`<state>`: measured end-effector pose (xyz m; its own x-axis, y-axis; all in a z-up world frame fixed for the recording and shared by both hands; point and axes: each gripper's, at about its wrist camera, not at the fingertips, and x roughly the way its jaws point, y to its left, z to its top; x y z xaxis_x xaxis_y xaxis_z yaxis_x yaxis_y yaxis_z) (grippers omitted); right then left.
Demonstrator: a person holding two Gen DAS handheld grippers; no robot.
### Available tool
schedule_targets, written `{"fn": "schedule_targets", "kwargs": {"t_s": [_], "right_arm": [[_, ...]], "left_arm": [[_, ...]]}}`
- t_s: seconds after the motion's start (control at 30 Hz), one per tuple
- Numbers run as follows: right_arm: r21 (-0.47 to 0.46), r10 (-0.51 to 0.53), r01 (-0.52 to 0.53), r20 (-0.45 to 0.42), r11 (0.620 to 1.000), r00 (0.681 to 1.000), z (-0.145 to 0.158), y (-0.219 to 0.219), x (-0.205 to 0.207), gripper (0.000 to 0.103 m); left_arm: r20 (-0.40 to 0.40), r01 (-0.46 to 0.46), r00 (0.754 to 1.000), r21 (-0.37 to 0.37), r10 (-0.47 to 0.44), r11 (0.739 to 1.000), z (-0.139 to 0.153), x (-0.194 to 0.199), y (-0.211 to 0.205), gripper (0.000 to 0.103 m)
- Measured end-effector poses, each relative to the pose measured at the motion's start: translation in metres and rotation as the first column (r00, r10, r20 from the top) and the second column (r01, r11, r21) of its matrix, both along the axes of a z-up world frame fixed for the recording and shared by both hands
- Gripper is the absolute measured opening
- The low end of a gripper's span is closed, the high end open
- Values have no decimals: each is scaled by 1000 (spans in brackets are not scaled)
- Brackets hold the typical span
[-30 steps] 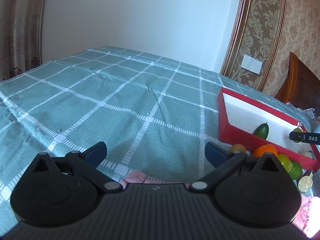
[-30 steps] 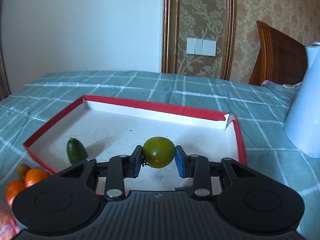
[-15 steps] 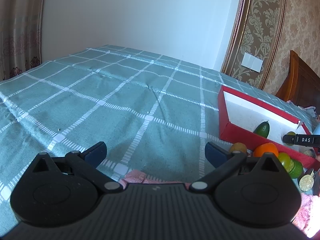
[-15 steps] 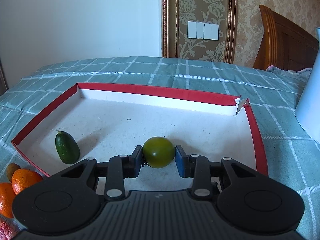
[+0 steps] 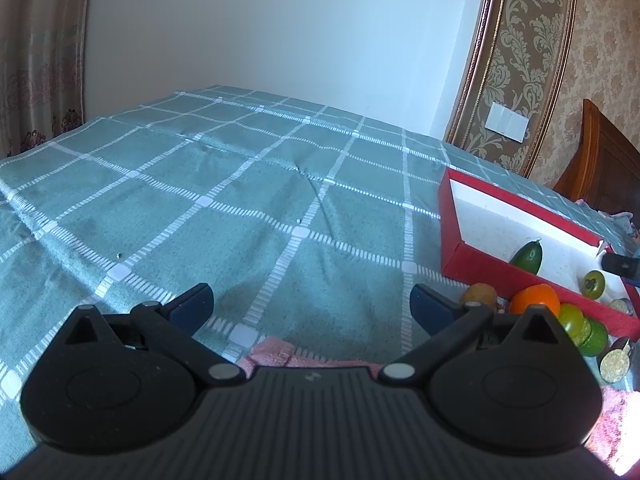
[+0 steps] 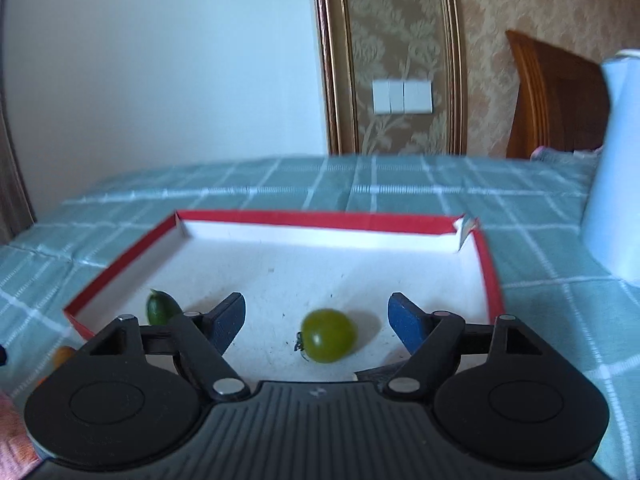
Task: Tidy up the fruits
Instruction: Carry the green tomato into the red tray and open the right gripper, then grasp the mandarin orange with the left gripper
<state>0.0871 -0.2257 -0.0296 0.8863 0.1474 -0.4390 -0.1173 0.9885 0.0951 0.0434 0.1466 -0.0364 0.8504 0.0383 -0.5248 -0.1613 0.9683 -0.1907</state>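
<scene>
A red-rimmed white box [image 6: 328,218] lies on the checked cloth. A green tomato [image 6: 329,335] rests on the box floor between the spread fingers of my right gripper [image 6: 317,318], which is open and empty. A small green cucumber [image 6: 159,309] lies at the box's left side. In the left wrist view the box [image 5: 486,272], cucumber [image 5: 527,255] and tomato [image 5: 593,284] show at right. My left gripper [image 5: 311,305] is open and empty over the cloth. An orange [image 5: 535,300], a brown fruit [image 5: 478,296] and green fruits [image 5: 576,322] lie outside the box.
A white jug [image 6: 614,168] stands right of the box. A pink towel [image 5: 280,354] lies under my left gripper. A halved fruit [image 5: 614,365] sits near the green ones. A wooden headboard [image 6: 554,96] and wall stand behind.
My right gripper opened and let go of the green tomato, which now rests on the box floor. The gripper pulled back and rose a little. My left gripper stayed still.
</scene>
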Motion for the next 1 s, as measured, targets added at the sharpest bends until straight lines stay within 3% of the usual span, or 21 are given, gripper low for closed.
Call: {"fn": "schedule_targets", "kwargs": {"t_s": [0.1, 0.2, 0.37, 0.5, 0.6, 0.7, 0.87, 1.0], "right_arm": [[-1, 57, -57, 24, 998, 998, 5, -3, -24, 79], [-103, 94, -86, 77, 991, 993, 5, 3, -52, 79], [-190, -58, 108, 253, 976, 966, 2, -3, -85, 80], [-55, -133, 152, 266, 987, 955, 1, -29, -86, 87], [7, -153, 155, 227, 988, 962, -3, -41, -82, 88], [6, -156, 158, 212, 987, 965, -6, -44, -80, 88], [-17, -153, 161, 227, 987, 962, -8, -41, -85, 88], [-28, -149, 160, 233, 987, 961, -9, -39, -87, 88]], "left_arm": [[1, 0, 1000, -5, 0, 1000, 0, 0, 1, 103], [6, -1, 1000, -10, 1, 1000, 0, -2, 1, 103], [29, 33, 999, 19, -34, 999, 5, -14, -6, 103], [54, 90, 994, 38, -92, 995, 19, -31, -22, 103], [53, 135, 989, 64, -138, 989, 30, -35, -41, 103], [51, 178, 981, 150, -187, 973, 36, -35, -69, 103], [32, 150, 985, 353, -172, 923, 34, -26, -113, 103], [9, 131, 989, 403, -147, 906, 30, -17, -128, 103]]}}
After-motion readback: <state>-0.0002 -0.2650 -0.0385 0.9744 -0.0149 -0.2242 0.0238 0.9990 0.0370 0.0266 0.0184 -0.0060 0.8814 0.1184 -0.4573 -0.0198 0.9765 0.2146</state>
